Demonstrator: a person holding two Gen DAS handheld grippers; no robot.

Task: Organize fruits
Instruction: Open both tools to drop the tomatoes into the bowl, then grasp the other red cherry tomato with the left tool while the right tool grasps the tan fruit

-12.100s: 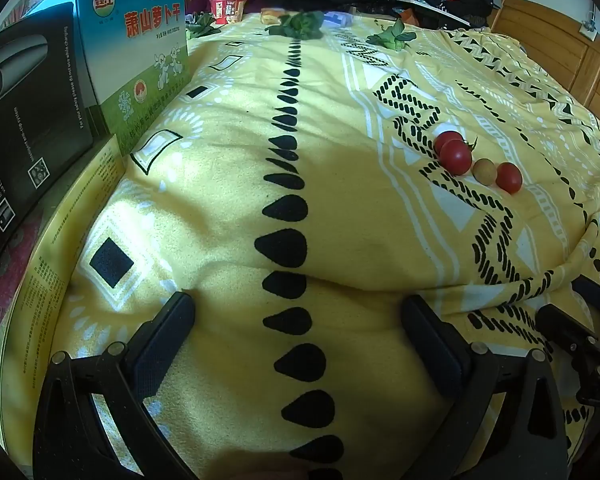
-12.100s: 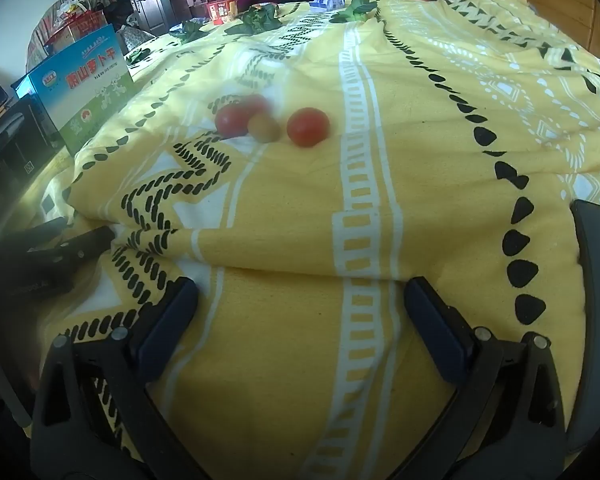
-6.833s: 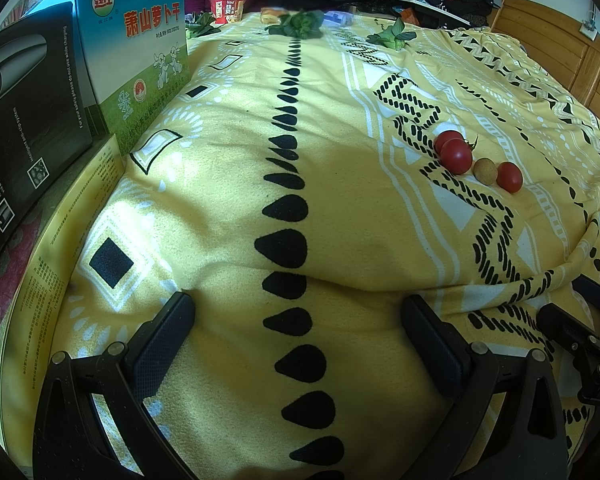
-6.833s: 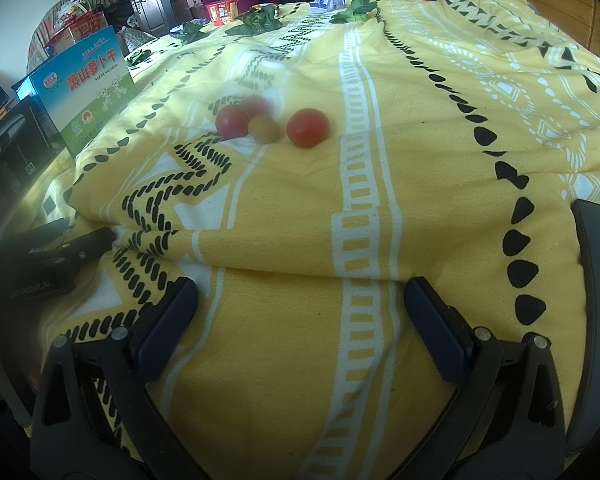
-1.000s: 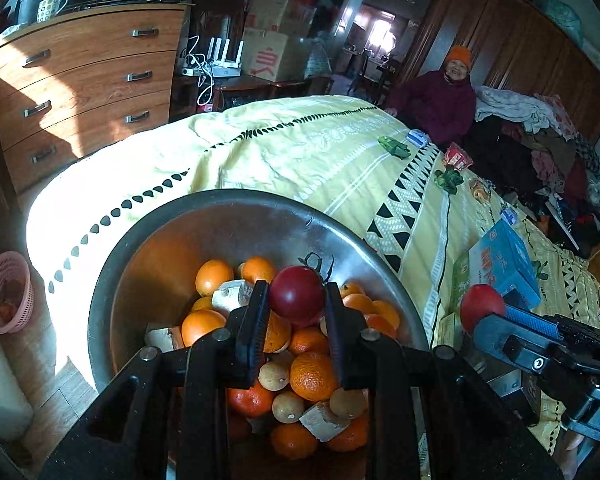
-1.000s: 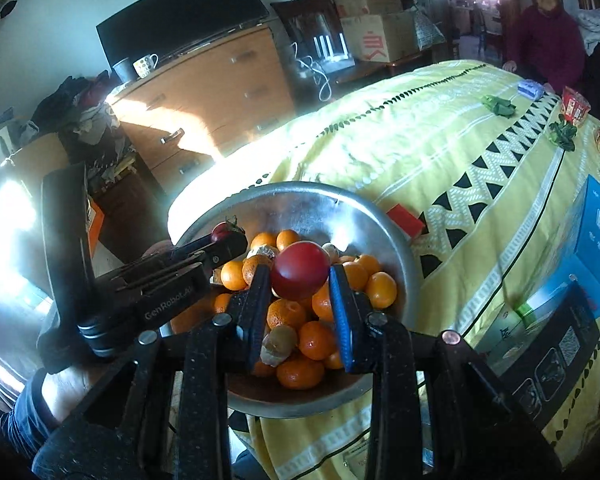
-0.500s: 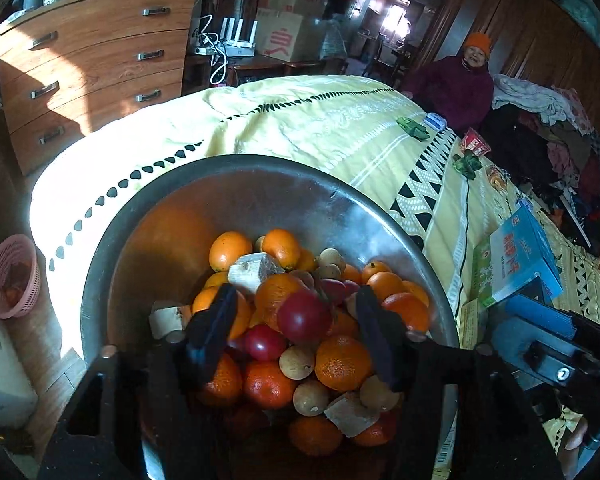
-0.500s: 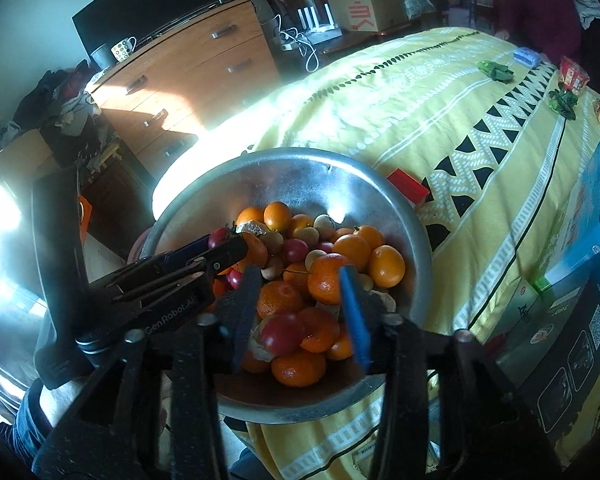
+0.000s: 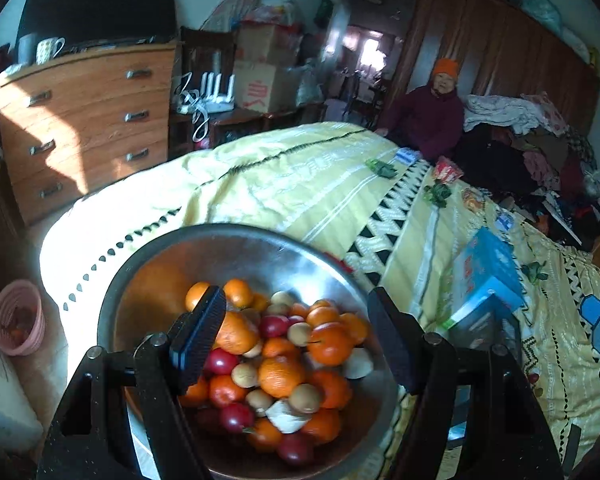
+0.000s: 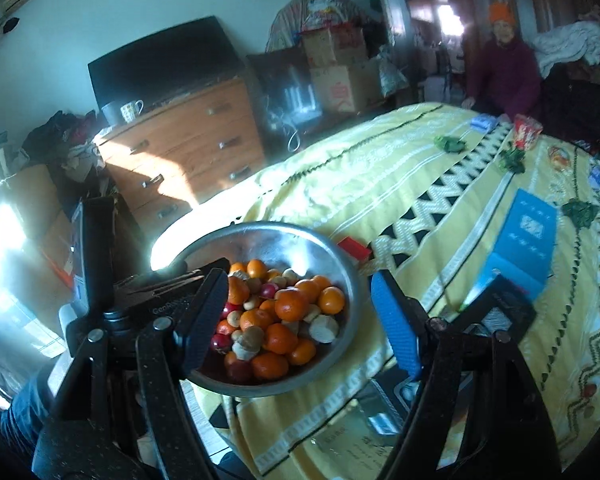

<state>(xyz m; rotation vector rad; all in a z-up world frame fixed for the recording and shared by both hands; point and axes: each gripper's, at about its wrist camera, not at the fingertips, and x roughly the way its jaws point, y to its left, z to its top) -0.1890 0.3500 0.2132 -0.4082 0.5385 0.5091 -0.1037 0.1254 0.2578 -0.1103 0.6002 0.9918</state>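
Steel is gleaming in the left wrist view, where the round metal bowl (image 9: 148, 276) is sitting on a yellow patterned bedspread (image 9: 308, 184), heaped with tangerines (image 9: 281, 376) and red tomatoes (image 9: 220, 361); the left gripper (image 9: 294, 336) is hovering above, spread wide, carrying nothing. In the right wrist view, the right gripper (image 10: 300, 320) is likewise gaping empty over the bowl (image 10: 284, 236), blue pads (image 10: 396, 332) showing.

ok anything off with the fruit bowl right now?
Fruit sits inside the metal bowl, nothing spilled. The bowl stands at the bed's corner, its near side seemingly past the yellow blanket edge. Both grippers' jaws are open and empty.
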